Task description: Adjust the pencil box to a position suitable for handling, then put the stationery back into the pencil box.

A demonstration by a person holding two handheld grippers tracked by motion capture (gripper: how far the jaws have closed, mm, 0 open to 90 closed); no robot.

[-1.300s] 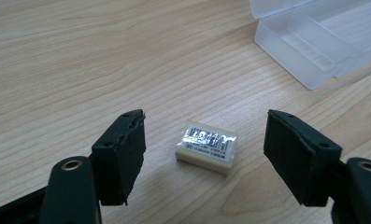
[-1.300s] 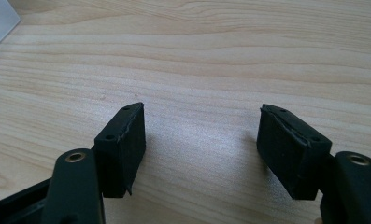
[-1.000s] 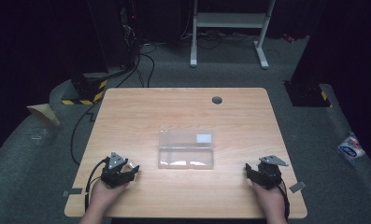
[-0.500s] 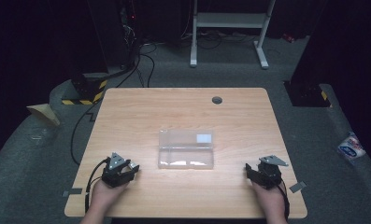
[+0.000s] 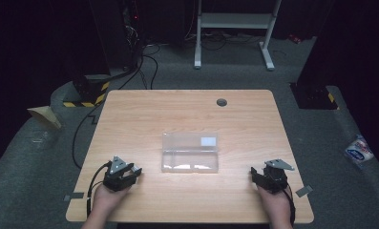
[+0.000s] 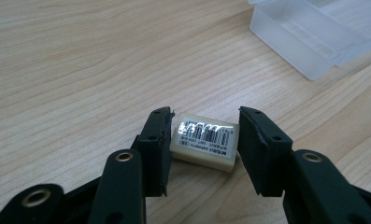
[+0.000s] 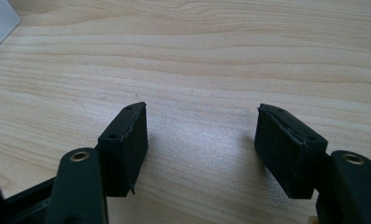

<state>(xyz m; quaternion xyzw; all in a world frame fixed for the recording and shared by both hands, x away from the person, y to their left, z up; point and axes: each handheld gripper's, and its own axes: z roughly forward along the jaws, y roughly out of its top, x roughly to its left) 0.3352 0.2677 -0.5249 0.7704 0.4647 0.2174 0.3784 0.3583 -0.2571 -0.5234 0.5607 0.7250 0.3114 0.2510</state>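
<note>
A small cream eraser (image 6: 203, 141) with a barcode label lies on the wooden table (image 5: 177, 109). My left gripper (image 6: 206, 117) has just been closing, and its two black jaws now press on the eraser's two short ends. In the high view the left gripper (image 5: 130, 172) rests near the table's front left, pointing toward a clear plastic box (image 5: 190, 152). My right gripper (image 5: 258, 175) sits at the front right. In its own view the right gripper (image 7: 202, 121) stands open over bare wood with nothing between the jaws.
The clear plastic box (image 6: 314, 37) lies in the table's middle with a white label on its lid. A round cable hole (image 5: 221, 102) is at the far edge. A white frame (image 5: 235, 28) and cables stand on the floor beyond.
</note>
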